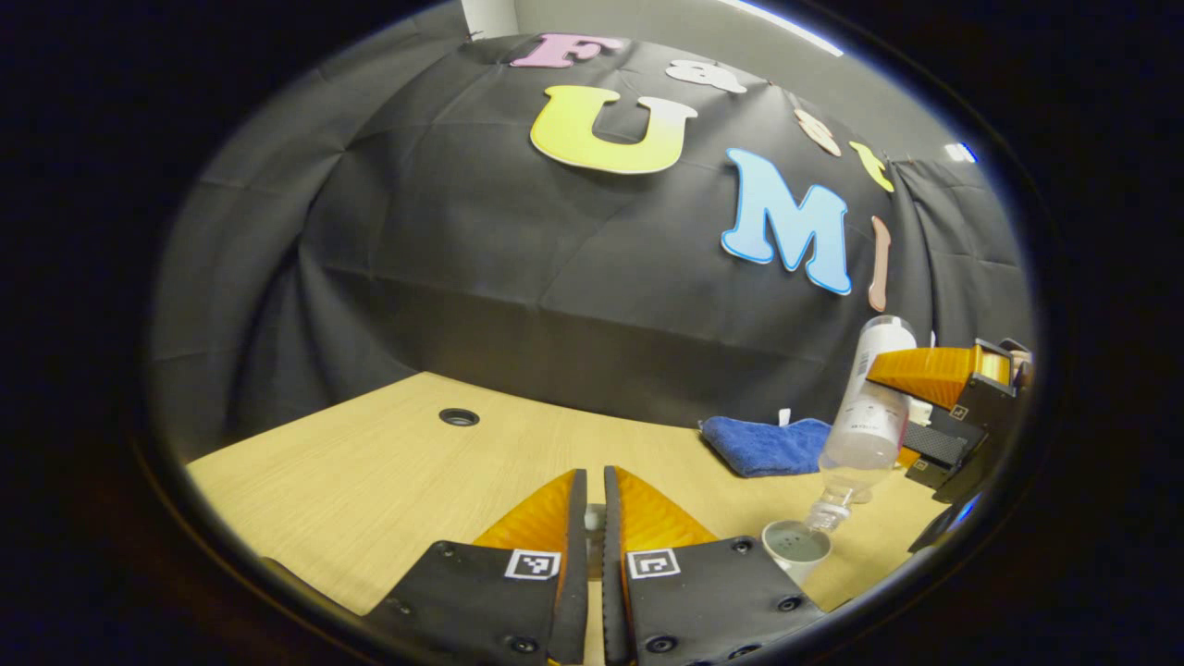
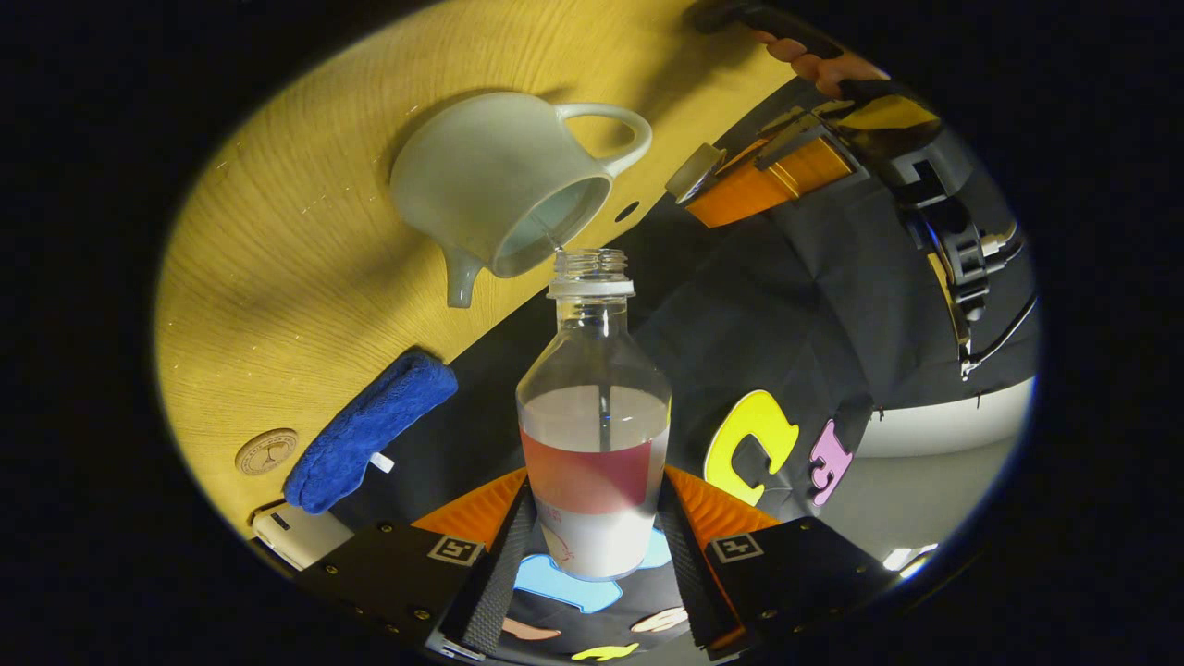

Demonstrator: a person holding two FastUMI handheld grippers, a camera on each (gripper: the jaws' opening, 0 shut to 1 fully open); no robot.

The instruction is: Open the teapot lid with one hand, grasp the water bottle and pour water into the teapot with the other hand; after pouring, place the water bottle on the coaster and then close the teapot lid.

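In the right gripper view my right gripper [image 2: 594,518] is shut on the clear water bottle [image 2: 592,416], which is uncapped and partly full. The bottle is tipped, and a thin stream runs from its mouth into the open white teapot [image 2: 499,185] on the wooden table [image 2: 277,231]. Farther off, my left gripper [image 2: 731,176] holds the teapot lid [image 2: 694,171] away from the pot. In the left gripper view my left gripper [image 1: 595,499] is nearly closed on a pale sliver of the lid [image 1: 594,523]. At the right the tilted bottle [image 1: 869,416] hangs over the teapot's mouth [image 1: 795,546], held by the right gripper [image 1: 893,407].
A folded blue cloth [image 2: 370,430] [image 1: 763,444] lies near the table's back edge. Beside it sit a round wooden coaster [image 2: 266,451] and a white flat object [image 2: 301,535]. The table has a cable hole [image 1: 459,416]. A hand [image 2: 814,60] holds the left gripper.
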